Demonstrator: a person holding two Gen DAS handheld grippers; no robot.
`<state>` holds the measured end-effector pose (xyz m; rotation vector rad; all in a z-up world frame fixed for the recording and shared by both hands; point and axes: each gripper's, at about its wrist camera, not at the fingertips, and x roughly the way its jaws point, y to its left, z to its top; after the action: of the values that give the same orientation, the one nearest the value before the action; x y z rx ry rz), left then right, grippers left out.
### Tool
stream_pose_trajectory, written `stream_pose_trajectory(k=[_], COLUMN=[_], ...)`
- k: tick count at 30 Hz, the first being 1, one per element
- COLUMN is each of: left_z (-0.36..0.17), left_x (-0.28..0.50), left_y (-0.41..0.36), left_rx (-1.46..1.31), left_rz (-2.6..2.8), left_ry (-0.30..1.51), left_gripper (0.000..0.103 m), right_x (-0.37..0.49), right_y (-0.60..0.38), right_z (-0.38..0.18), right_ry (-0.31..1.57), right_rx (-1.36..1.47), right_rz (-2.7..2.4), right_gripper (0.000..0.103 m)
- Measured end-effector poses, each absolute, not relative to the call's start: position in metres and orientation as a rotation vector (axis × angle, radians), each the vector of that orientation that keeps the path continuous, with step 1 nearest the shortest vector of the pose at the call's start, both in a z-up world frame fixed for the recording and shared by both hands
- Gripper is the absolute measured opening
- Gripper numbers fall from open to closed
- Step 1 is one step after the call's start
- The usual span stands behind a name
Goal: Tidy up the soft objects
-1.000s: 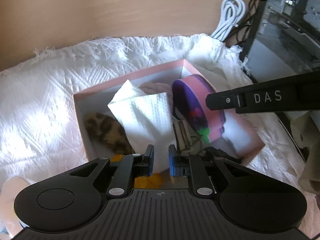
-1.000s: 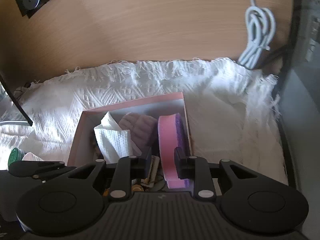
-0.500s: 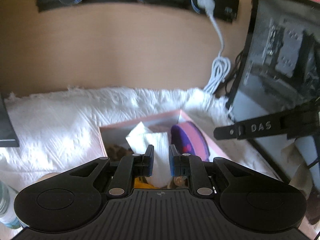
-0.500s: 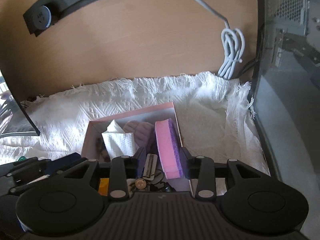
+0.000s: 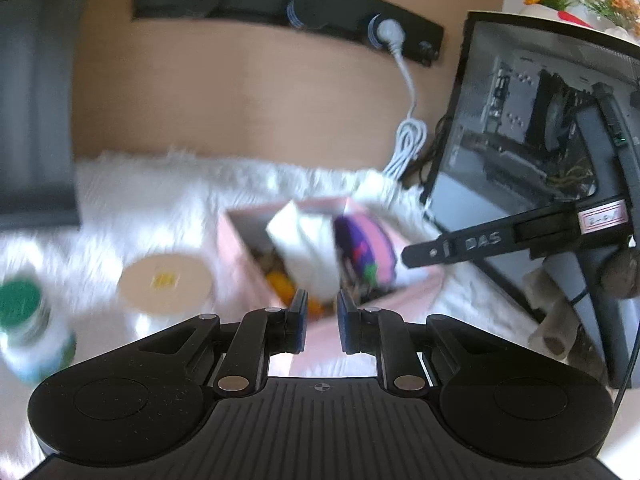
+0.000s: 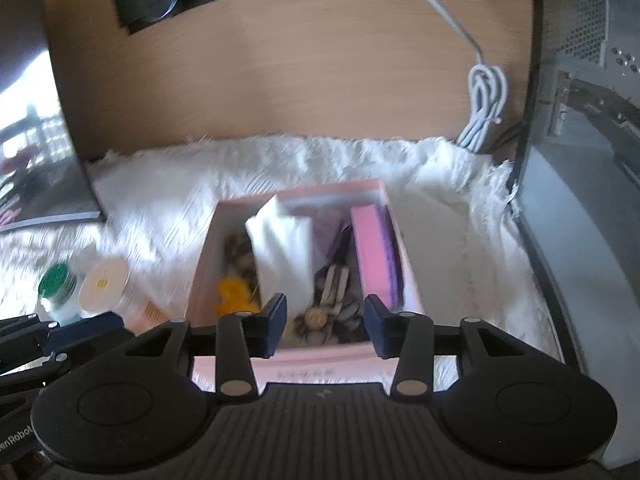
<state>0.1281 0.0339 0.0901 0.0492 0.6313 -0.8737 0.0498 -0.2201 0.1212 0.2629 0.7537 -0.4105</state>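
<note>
A pink box point(image 6: 394, 220) point(image 5: 230, 240) sits on a white fringed cloth. Inside it stand a white folded tissue point(image 6: 286, 248) point(image 5: 306, 240) and a pink and purple sponge point(image 6: 376, 248) point(image 5: 366, 246), with a lilac knit item point(image 6: 326, 230), a leopard-print piece point(image 6: 236, 250), something orange point(image 6: 234, 294) and small trinkets point(image 6: 328, 312). My left gripper point(image 5: 322, 322) hangs above the box's near edge, narrowly open and empty. My right gripper point(image 6: 325, 326) is open and empty, above the box's near end. It also shows in the left wrist view point(image 5: 480, 240).
A green-capped bottle point(image 6: 58, 284) point(image 5: 24, 320) and a cream-lidded jar point(image 6: 105, 284) point(image 5: 166, 282) stand left of the box. A computer case point(image 5: 532, 120) stands at the right, a wooden back panel with a socket strip point(image 5: 288, 14) and a coiled white cable point(image 6: 484, 108) behind.
Both grippers have pulled up and back from the box, so more of the desk shows. The right gripper has opened wider and let go of the pink sponge. The left keeps its narrow gap.
</note>
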Motion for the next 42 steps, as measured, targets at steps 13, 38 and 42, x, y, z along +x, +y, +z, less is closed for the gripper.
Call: stream_pose_trajectory(k=[13, 38, 42], left_z=[0.039, -0.001, -0.001], left_x=[0.076, 0.012, 0.012], left_y=[0.036, -0.020, -0.019], left_rx=[-0.029, -0.001, -0.012], left_rz=[-0.415, -0.030, -0.029], left_ry=[0.675, 0.685, 0.685], left_gripper=[0.018, 0.027, 0.027], right_x=[0.025, 0.008, 0.006], right_y=[-0.205, -0.198, -0.199], right_z=[0.062, -0.004, -0.005], right_ry=[0.835, 0.732, 0.721], right_rx=[0.092, -0.032, -0.029], right_rz=[-0.127, -0.006, 0.007], right_gripper=[0.051, 0.097, 0.098])
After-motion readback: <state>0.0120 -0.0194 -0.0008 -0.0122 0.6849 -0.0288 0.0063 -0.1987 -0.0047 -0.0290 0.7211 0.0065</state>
